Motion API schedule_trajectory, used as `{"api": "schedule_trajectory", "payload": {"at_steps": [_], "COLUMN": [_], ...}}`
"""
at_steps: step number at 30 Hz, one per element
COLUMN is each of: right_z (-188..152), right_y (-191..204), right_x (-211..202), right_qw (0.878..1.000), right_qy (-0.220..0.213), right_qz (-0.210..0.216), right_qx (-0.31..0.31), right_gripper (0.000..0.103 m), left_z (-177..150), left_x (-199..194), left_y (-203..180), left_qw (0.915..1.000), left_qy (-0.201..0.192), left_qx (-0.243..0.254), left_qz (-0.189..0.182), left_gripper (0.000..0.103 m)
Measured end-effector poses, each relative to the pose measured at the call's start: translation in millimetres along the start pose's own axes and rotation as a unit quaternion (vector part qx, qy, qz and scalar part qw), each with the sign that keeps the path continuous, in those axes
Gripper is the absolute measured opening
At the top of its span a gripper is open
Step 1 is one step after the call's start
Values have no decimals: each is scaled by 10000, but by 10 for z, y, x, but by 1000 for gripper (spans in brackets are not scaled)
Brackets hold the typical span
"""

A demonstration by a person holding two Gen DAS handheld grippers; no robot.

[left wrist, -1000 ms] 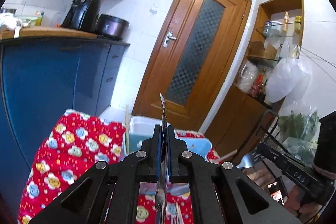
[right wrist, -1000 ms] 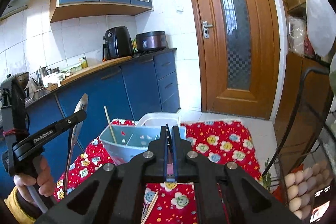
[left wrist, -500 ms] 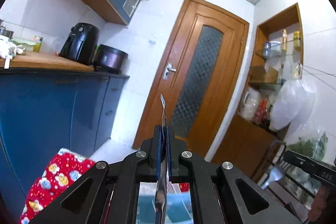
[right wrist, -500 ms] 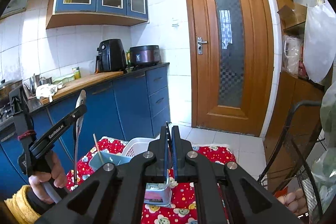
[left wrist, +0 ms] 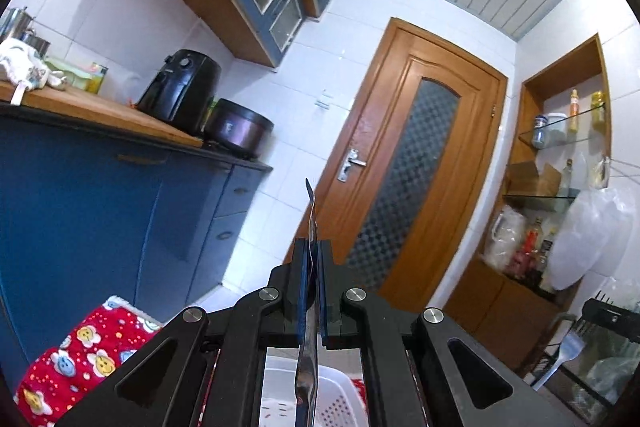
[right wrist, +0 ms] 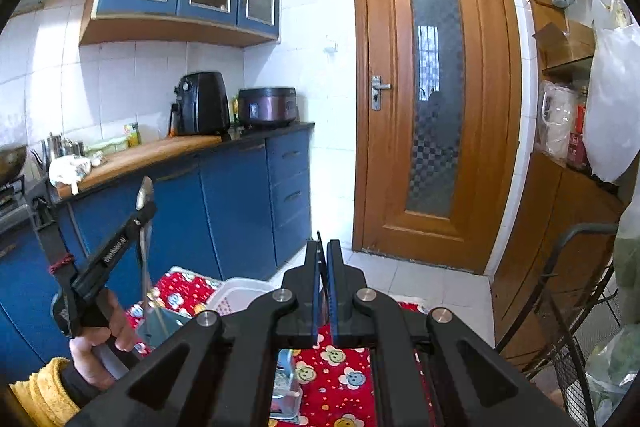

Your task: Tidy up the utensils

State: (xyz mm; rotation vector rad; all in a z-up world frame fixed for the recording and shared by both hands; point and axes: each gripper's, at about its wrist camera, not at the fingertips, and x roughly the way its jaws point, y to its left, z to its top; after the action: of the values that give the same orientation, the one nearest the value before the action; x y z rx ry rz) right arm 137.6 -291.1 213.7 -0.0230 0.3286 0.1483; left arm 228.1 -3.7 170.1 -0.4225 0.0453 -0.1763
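While its thin edge faces the left wrist camera, the long flat steel utensil (left wrist: 307, 375) stands almost upright, pinched between the blue pads of the left gripper (left wrist: 312, 255), its tip rising toward twelve o'clock against the white wall tiles. In the right wrist view the same piece (right wrist: 144, 227) shows a rounded shiny end above the black finger at nine o'clock, its shaft hanging down toward a clear blue plastic container (right wrist: 160, 325). The right gripper (right wrist: 323, 259) has its jaws drawn together on a thin dark strip, and in the left view a white slotted utensil head (left wrist: 570, 347) hangs below it at four o'clock. A white perforated plastic basket (left wrist: 340, 403) lies under the left gripper at six o'clock, on a red cloth printed with cartoon flower faces (left wrist: 84, 351). Farther out stand the blue kitchen cabinets (right wrist: 240, 203), a black air fryer (left wrist: 180, 87) at ten o'clock and a brown wooden door with patterned glass (right wrist: 436, 99).
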Motion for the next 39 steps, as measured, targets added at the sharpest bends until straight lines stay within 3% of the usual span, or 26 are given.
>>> {"api": "schedule_trajectory", "payload": {"at_steps": [7, 15, 26, 34, 37, 39], "right_z": [-191, -324, -467, -547, -549, -533], "right_y": [27, 86, 170, 222, 191, 155], "right_x": [332, 510, 641, 722, 684, 655], "right_qw": [9991, 9976, 9953, 9923, 9922, 9922], "right_qy": [419, 664, 905, 1103, 1050, 995], "right_qz": [108, 169, 322, 566, 658, 722], "right_qx": [-14, -62, -116, -7, 119, 217], "right_gripper": [5, 5, 5, 8, 15, 24], "left_z": [-106, -105, -226, -230, -200, -162], "left_x": [-83, -200, -257, -303, -360, -406], "left_y": [-13, -176, -109, -36, 18, 67], "left_qw": [9986, 9926, 9944, 9947, 9937, 9928], "left_qy": [-415, -833, -403, 176, 327, 392], "left_qx": [210, 794, 903, 967, 1026, 1066], "left_qz": [240, 390, 375, 299, 311, 368], "left_gripper": [4, 4, 4, 5, 8, 16]}}
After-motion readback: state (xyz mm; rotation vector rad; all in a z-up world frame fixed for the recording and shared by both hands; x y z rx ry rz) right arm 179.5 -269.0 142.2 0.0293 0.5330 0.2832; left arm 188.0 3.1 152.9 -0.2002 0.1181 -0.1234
